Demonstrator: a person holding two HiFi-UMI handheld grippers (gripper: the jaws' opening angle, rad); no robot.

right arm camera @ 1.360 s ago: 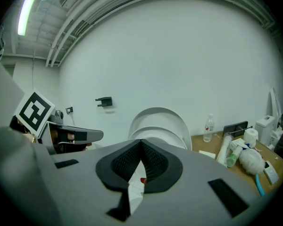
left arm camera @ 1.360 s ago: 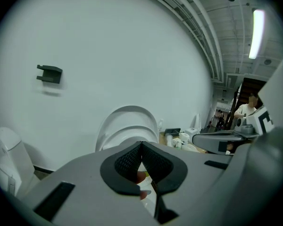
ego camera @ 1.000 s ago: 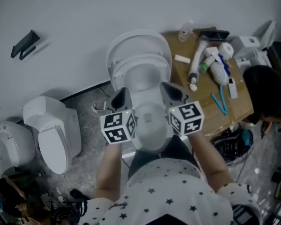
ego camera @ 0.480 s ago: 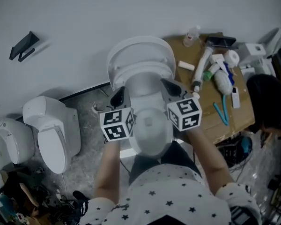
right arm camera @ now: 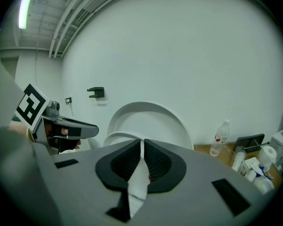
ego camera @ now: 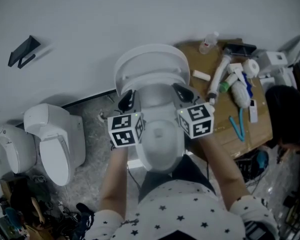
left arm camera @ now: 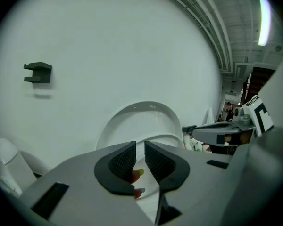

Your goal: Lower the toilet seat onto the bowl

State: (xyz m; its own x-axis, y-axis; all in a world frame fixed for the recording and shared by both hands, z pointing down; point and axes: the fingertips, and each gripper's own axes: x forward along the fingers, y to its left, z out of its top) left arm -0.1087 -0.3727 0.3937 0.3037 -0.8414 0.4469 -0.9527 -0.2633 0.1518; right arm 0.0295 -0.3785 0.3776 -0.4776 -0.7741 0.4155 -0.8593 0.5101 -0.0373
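Observation:
A white toilet stands against the wall with its lid (ego camera: 150, 54) raised. The seat (ego camera: 151, 79) shows as a smaller arc just in front of the lid (left arm camera: 146, 114), above the bowl (ego camera: 160, 144). My left gripper (ego camera: 126, 100) is at the bowl's left side. Its jaws (left arm camera: 140, 147) are opening, with a narrow gap and nothing between the pads. The seat (left arm camera: 166, 138) shows beyond them. My right gripper (ego camera: 183, 92) is at the bowl's right side, shut (right arm camera: 142, 147) with nothing held. The seat (right arm camera: 114, 138) and lid (right arm camera: 148, 117) are ahead of it.
A second white toilet (ego camera: 55, 139) and another white fixture (ego camera: 12, 151) stand on the floor at left. At right, a wooden table (ego camera: 225, 129) carries a water bottle (ego camera: 207, 43), tubes and tools. A black bracket (ego camera: 22, 51) is on the wall. Cables clutter the floor.
Both grippers have edged a little closer to the toilet. The left jaws have parted slightly.

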